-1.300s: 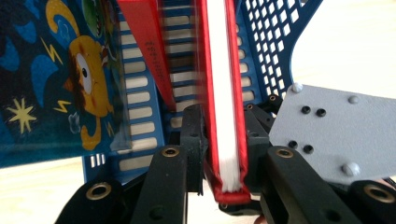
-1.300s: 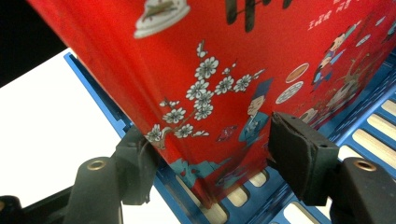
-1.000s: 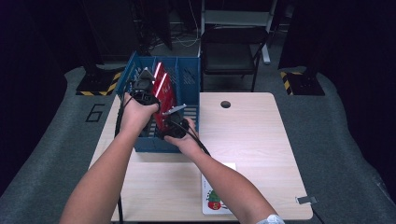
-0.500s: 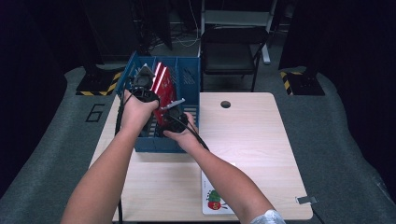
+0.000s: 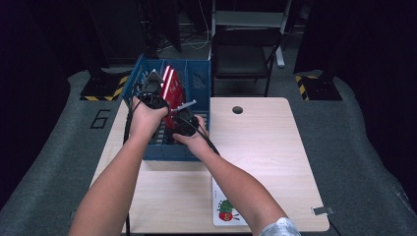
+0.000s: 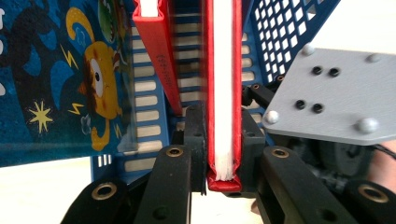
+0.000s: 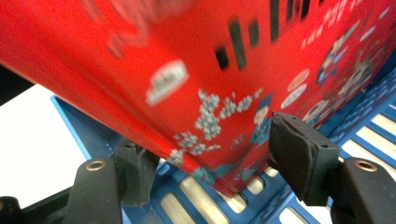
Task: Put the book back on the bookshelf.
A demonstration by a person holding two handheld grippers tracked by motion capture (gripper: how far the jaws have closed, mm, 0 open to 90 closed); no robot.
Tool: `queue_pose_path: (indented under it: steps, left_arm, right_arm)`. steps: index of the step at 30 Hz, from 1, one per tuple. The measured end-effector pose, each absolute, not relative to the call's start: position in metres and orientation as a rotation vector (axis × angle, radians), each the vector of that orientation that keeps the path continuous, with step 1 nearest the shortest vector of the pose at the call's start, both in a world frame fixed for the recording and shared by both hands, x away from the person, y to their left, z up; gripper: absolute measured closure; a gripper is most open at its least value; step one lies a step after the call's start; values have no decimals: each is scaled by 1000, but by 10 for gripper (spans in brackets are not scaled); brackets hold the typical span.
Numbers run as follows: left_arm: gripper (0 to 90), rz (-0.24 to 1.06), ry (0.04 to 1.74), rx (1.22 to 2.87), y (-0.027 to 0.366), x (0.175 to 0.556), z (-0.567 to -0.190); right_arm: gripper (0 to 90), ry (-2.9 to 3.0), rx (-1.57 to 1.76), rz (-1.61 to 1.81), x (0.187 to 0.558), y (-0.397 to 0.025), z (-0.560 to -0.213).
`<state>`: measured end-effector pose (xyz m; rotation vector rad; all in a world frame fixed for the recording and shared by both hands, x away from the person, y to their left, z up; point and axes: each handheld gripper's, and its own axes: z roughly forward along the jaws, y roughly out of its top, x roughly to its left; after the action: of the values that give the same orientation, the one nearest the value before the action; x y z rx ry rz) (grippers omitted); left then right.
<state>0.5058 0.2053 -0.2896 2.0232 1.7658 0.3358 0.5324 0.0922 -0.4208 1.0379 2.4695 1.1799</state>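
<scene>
A blue slotted crate [image 5: 199, 93] stands at the table's far left with red books [image 5: 169, 86] upright in it. My left gripper [image 5: 156, 91] reaches in from above. In the left gripper view it [image 6: 223, 140] is shut on the edge of a red book [image 6: 223, 70] with white pages. My right gripper [image 5: 181, 119] is low in the crate beside it. In the right gripper view its jaws [image 7: 217, 168] stand wide apart, with the lower corner of a red cover [image 7: 187, 70] between them above the crate floor [image 7: 205, 200].
A second red book [image 6: 156, 46] and a blue picture book with a yellow monster [image 6: 70, 79] lean in the crate. A caterpillar book [image 5: 226, 209] lies at the table's front edge. The light wood table [image 5: 265, 147] has a cable hole [image 5: 237, 109]. A chair [image 5: 241, 54] stands behind.
Both hands have shifted slightly farther into the crate. The right gripper has moved a little away from me and to the left along the red book.
</scene>
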Motion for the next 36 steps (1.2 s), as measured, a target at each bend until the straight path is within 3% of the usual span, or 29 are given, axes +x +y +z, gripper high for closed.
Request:
queue_pose_path:
  steps: [18,36]
  left_arm:
    - [793,390,1751,2031,206,503,-291]
    - [788,333,1790,1967,215,507,-302]
  right_arm:
    - [347,2481,1014,1181,535,98,-410]
    - [390,2460,1050,1206,535,96,-420]
